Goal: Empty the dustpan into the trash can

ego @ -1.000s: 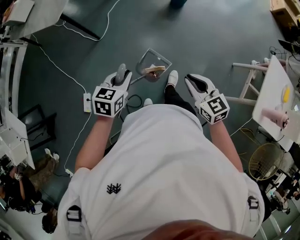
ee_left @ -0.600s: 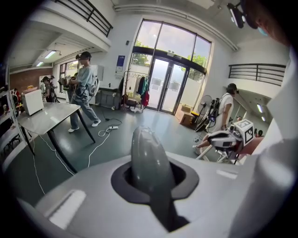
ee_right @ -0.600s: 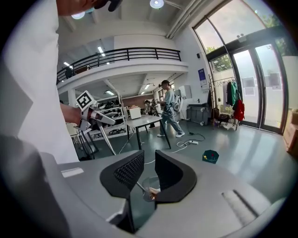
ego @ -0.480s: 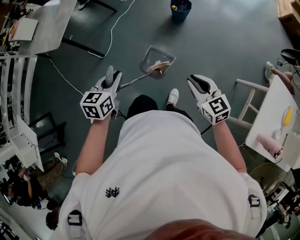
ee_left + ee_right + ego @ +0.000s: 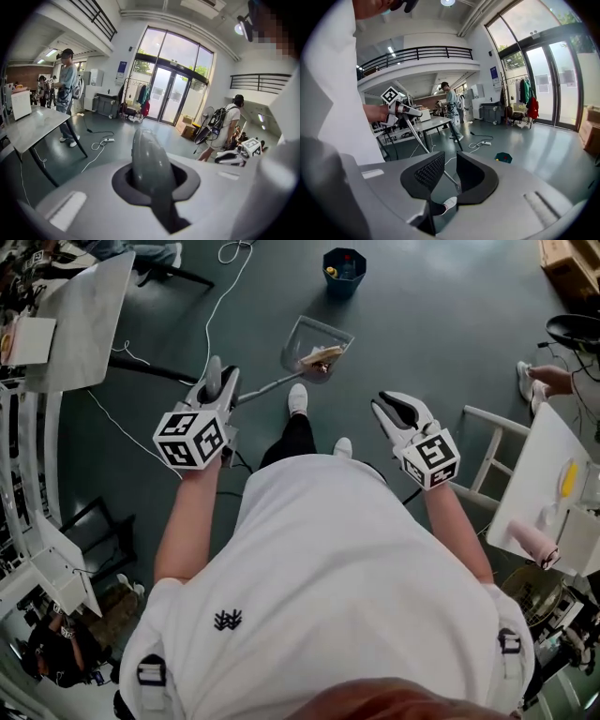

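Dustpan (image 5: 317,345): held out ahead, debris (image 5: 322,356) inside; trash can (image 5: 344,268) further on, well apart.
Left gripper (image 5: 217,392): clamped on its grey handle (image 5: 148,161).
Right gripper (image 5: 397,412): jaws apart, empty.
Risk: a tilt or swing could spill the debris — seemingly loose scraps — short of the can.

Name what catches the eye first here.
The clear long-handled dustpan, litter in it, juts forward from the left gripper, which is shut on its grey handle, at the head view's centre. Beyond it, near the top edge, stands the dark blue trash can. The right gripper is open and empty.
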